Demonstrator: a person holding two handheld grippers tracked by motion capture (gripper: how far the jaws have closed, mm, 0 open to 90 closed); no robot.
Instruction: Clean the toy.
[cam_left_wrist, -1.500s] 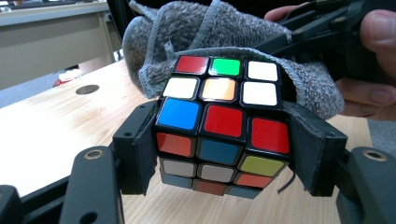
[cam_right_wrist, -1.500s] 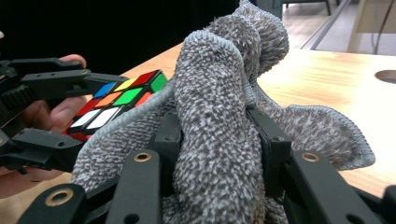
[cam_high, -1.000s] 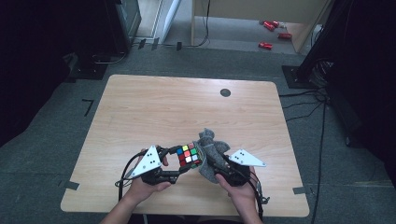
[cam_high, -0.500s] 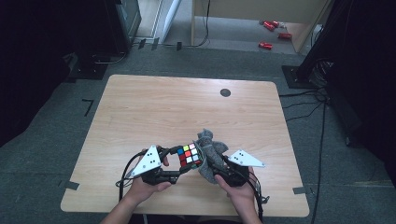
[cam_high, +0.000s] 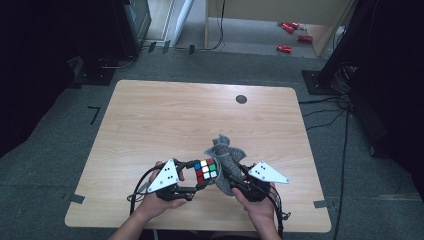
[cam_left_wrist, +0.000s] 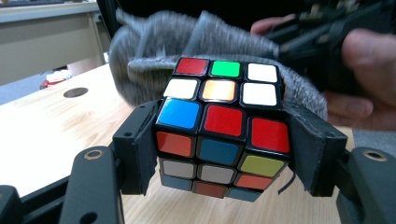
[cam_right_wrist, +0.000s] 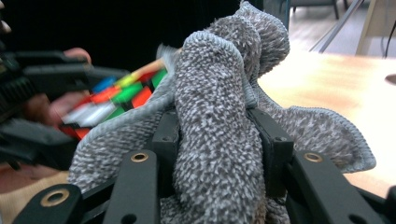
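Low in the frame's centre, above the wooden worktop, the left hand-held gripper clamps the multicoloured plastic puzzle cube, and the right hand-held gripper, clamped on the bunched grey microfibre cloth, presses it against the cube's right side.

cube clamped in jaws; grey cloth behind

Light wooden table — small dark round spot

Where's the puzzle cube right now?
In the high view the puzzle cube is near the table's front edge, clamped in the left gripper, with the grey cloth against its right side.
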